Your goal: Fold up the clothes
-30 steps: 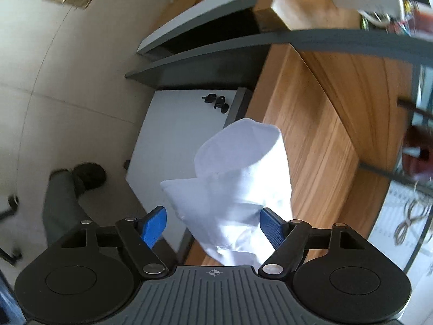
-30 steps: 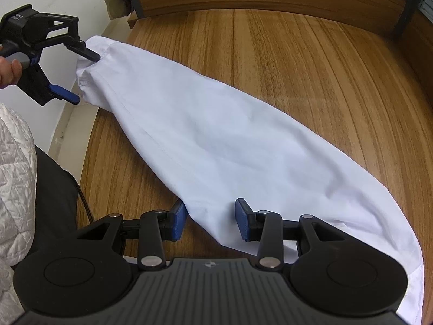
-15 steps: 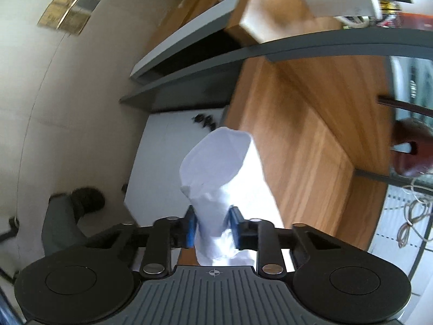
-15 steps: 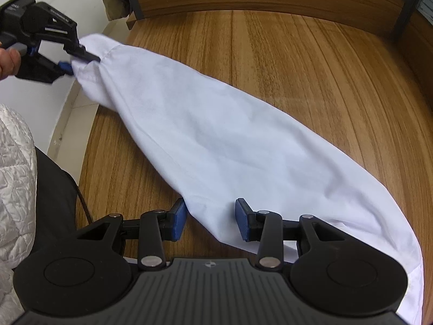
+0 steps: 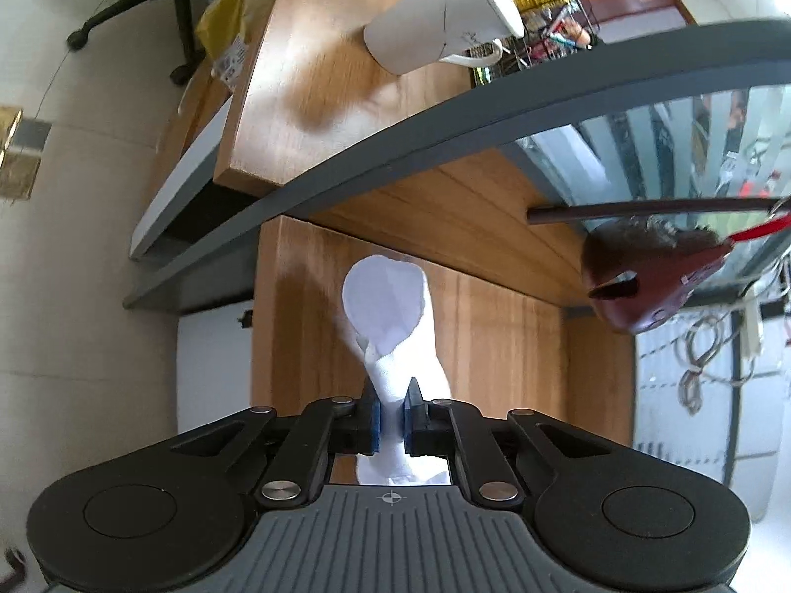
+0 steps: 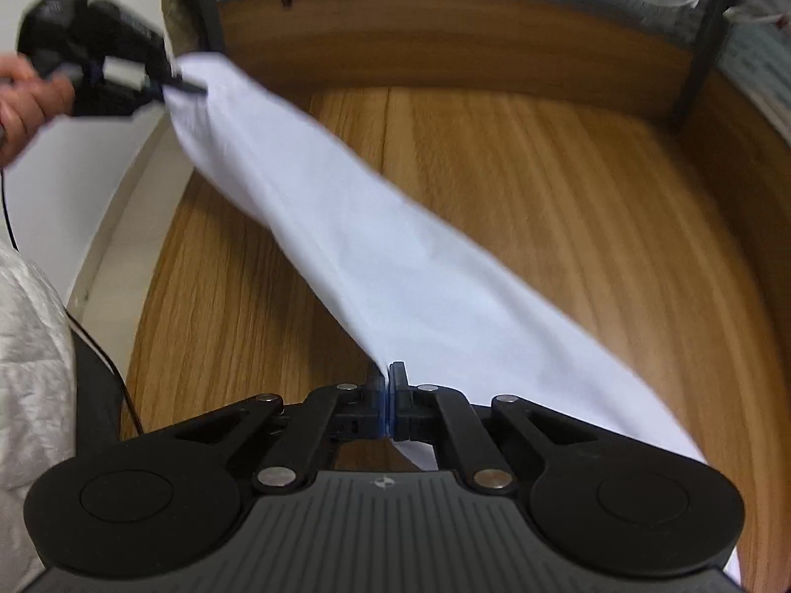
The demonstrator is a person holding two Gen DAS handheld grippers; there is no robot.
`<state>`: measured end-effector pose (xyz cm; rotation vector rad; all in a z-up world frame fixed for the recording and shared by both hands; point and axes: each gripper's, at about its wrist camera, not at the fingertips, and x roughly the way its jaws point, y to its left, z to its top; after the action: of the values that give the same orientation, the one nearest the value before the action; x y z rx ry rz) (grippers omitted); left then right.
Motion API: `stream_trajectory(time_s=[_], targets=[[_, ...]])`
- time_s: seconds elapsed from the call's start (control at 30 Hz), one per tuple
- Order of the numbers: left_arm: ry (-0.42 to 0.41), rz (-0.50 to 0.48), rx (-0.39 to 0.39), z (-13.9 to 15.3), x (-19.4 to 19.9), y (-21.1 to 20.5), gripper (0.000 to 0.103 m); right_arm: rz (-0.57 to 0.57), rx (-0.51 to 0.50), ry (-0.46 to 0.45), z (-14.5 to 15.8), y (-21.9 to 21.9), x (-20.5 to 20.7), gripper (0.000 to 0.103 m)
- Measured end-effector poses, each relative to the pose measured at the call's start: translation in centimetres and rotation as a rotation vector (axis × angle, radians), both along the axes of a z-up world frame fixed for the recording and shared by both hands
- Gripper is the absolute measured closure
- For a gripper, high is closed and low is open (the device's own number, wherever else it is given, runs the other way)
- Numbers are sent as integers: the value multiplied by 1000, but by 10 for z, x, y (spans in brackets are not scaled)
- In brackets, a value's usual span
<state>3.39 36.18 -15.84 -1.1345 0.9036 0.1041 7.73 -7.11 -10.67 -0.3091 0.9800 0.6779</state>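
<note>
White, smooth cloth (image 6: 375, 267) stretches as a long band above the grained wooden table (image 6: 568, 207), pinched at each end by the closed left gripper (image 5: 390, 412) and right gripper (image 6: 387, 402), while only the left wrist view shows a white mug (image 5: 435, 24).

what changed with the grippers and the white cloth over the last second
Both grippers closed on the white cloth: the left gripper first, on its end, then the right gripper on its near edge. The left end rose off the wooden table. The cloth's far end stayed down.
</note>
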Motion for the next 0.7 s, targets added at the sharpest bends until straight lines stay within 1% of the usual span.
stream_trajectory(time_s=[0.03, 0.1, 0.2, 0.23, 0.3, 0.37, 0.43, 0.57, 0.7], targets=[[1, -2, 1, -2, 0, 1, 93, -5, 23, -8, 6, -4, -3, 102], [-4, -11, -21, -9, 0, 3, 93, -14, 68, -24, 18, -13, -9, 102], [11, -34, -42, -16, 1, 1, 90, 15, 45, 22, 14, -15, -18, 102], [25, -30, -48, -16, 0, 0, 86, 24, 32, 37, 11, -15, -20, 102], [55, -18, -61, -15, -3, 0, 77, 13, 18, 55, 4, -14, -22, 102], [85, -5, -75, -13, -7, -1, 52, -5, 16, 69, -1, -14, -20, 101], [115, 7, -88, -12, -10, -2, 45, -9, 12, 73, -4, -12, -18, 101], [203, 38, -138, -13, -12, -8, 42, -12, 10, 70, -7, -12, -18, 100], [263, 77, -191, -14, -8, -19, 41, -10, 6, 68, -8, -11, -19, 100]])
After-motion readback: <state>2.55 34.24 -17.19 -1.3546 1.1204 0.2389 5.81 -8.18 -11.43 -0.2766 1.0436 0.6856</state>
